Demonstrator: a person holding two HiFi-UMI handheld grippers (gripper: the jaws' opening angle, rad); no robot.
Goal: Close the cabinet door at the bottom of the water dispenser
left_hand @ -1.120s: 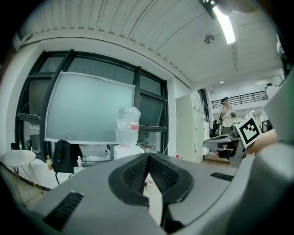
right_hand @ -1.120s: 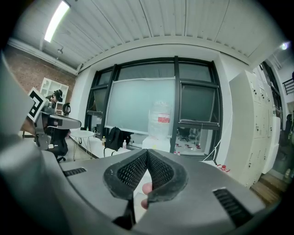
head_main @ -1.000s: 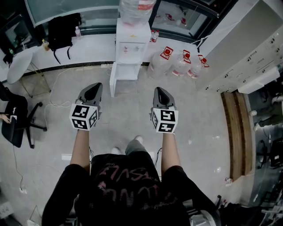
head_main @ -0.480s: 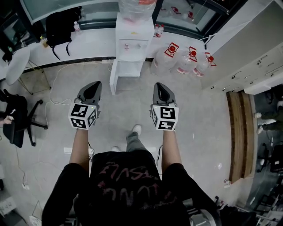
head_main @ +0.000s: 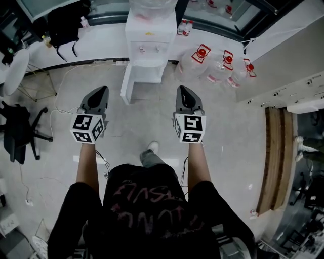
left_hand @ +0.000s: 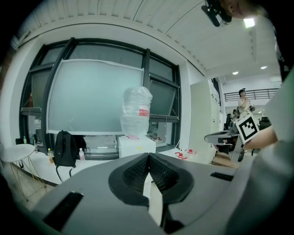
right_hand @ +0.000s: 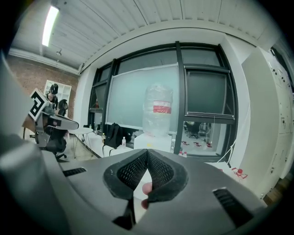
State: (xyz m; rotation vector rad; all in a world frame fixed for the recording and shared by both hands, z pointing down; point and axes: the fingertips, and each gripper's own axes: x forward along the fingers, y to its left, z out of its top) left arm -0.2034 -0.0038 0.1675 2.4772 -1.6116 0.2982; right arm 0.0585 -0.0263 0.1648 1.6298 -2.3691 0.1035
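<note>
Cabinet door [head_main: 127, 83] stands swung open at the foot of the water dispenser [head_main: 147, 38], ahead of both tools, untouched. Left tool [head_main: 100, 93] and right tool [head_main: 183, 93] are closed and empty. A hard shove might bounce the door back open or rock the bottle [head_main: 152, 6] on top.

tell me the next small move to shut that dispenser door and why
Probably step closer, left gripper toward the outer face of the cabinet door. It stands swung open left of the water dispenser, out of reach ahead; that gripper is shut and empty.
</note>
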